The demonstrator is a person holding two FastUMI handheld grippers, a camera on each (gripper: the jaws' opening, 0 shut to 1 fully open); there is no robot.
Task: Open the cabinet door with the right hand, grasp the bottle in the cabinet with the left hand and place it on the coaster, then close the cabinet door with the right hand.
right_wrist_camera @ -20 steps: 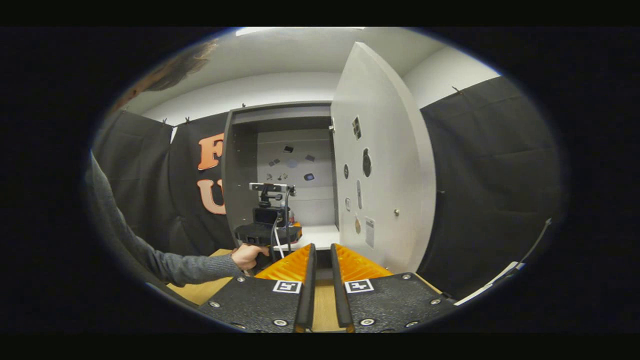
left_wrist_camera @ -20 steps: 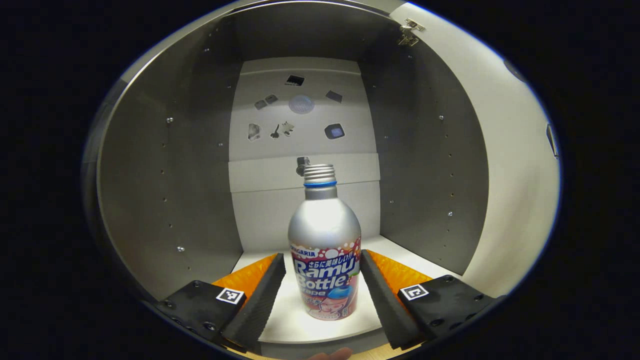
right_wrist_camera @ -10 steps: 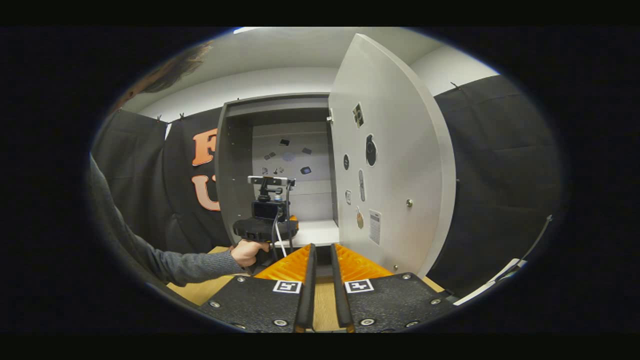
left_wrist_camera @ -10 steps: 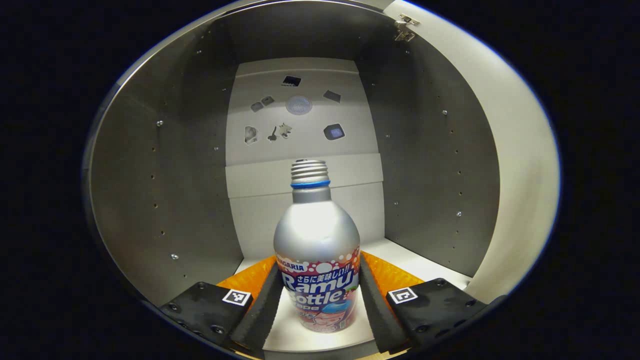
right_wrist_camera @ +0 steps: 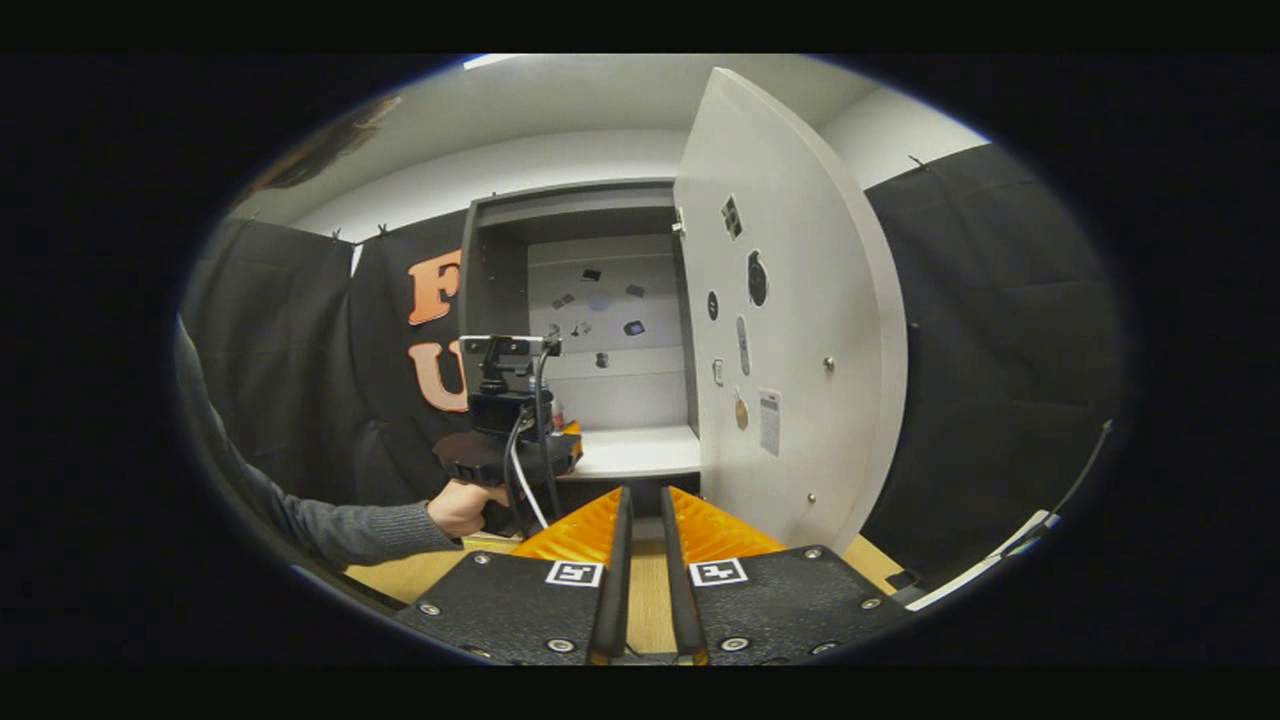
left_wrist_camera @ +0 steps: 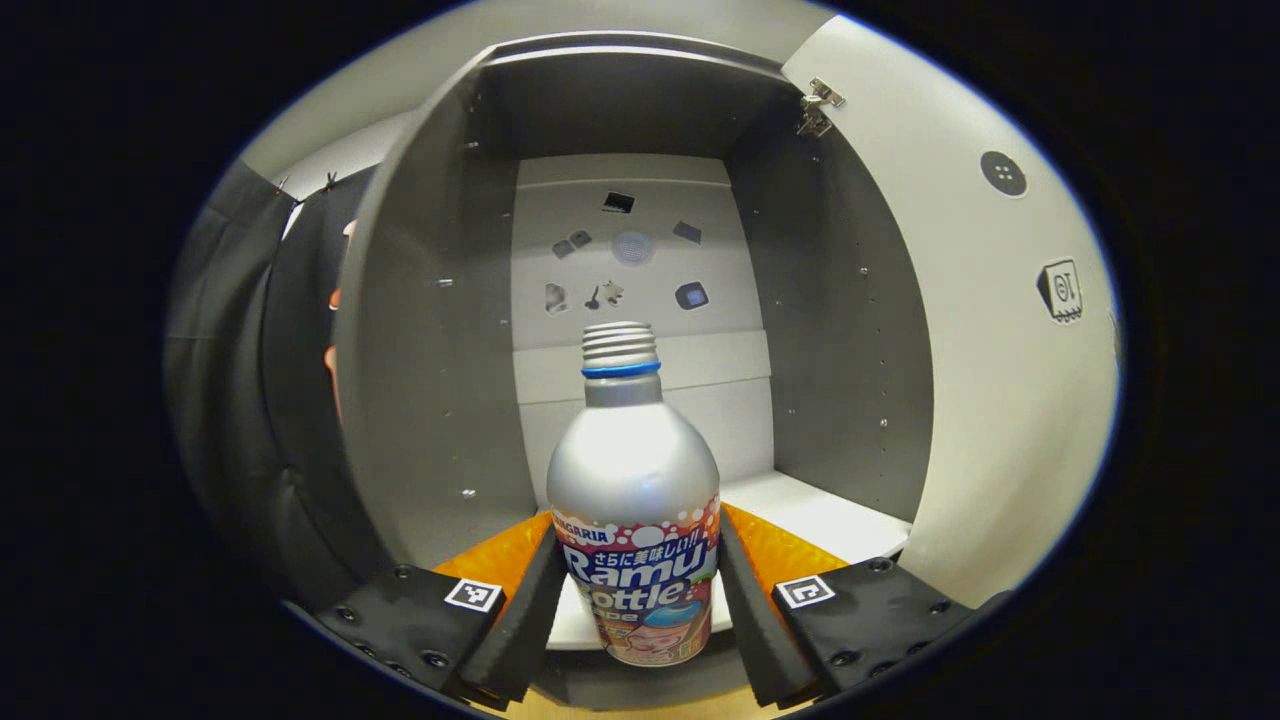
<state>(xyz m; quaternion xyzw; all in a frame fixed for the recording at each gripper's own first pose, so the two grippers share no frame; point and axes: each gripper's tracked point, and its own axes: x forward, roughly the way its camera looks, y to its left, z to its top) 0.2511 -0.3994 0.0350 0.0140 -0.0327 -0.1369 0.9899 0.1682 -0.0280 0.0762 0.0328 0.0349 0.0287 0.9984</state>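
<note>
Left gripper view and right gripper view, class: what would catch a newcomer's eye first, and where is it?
First comes the silver drink bottle, upright between the left gripper jaws, which press its labelled sides at the cabinet's front edge. In the right gripper view, the white cabinet door stands wide open to the right, while the right gripper hangs back, jaws nearly together and holding nothing.

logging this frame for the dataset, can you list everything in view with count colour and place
bottle: 1, silver with a printed label, upright at the cabinet's front edge between the left gripper's jaws
cabinet: 1, grey inside, behind the table
cabinet door: 1, pale grey, swung open on the right
table: 1, light wood, in front of the cabinet
left gripper: 1, closed on the bottle
right gripper: 1, empty, jaws nearly together, before the open door
hand: 1, grey sleeve, holding the left gripper
</note>
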